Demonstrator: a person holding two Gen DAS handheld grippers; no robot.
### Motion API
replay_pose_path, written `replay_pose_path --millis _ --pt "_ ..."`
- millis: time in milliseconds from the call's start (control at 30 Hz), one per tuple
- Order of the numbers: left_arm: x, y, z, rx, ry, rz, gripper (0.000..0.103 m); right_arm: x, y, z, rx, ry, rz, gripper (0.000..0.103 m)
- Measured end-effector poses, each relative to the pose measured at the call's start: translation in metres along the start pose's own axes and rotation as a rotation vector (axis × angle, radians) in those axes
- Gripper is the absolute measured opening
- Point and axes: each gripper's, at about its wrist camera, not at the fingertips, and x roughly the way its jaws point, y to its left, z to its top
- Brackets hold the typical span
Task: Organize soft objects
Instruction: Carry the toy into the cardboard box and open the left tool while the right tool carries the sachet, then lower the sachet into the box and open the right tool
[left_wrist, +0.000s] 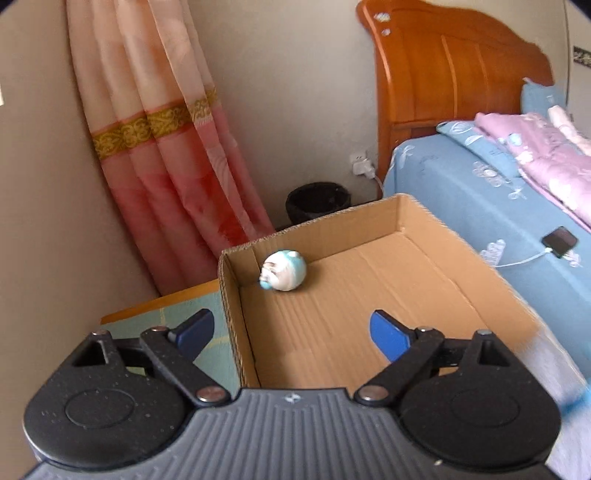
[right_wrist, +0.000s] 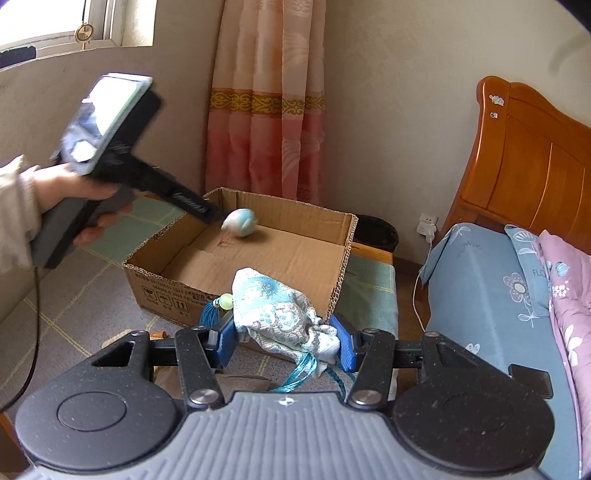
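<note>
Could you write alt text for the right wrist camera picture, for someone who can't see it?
A handheld right gripper clamps a pale blue embroidered pouch in front of an open cardboard box on a checked mat. A person's hand holds the left gripper over the box beside a small round toy; a bed stands at right.

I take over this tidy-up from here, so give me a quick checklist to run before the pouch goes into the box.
1. Pouch clamped in right hand-held gripper: ok, pads press both sides.
2. Left hand-held gripper empty and open: ok, nothing between its fingers.
3. Toy inside box: ok, though blurred in the right view, so whether it has settled: cannot tell.
4. Free floor in box for the pouch: ok, most of it is bare.
5. Left hand-held gripper clear of the drop path: not ok, it hangs over the box's left side.
6. Pouch tassels hanging free: cannot tell.
</note>
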Motion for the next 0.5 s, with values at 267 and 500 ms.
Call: replay_pose_path --millis 267,500 --pt "-0.074 0.009 -0.059 -0.090 -0.048 0.065 0.097 0.017 -0.002 0.031 0.014 0.004 0.006 0.058" --pt "-0.107 0.017 -0.102 -0.189 -0.056 0.164 0.097 0.056 -0.003 0.079 0.036 0.011 0.031 0.058"
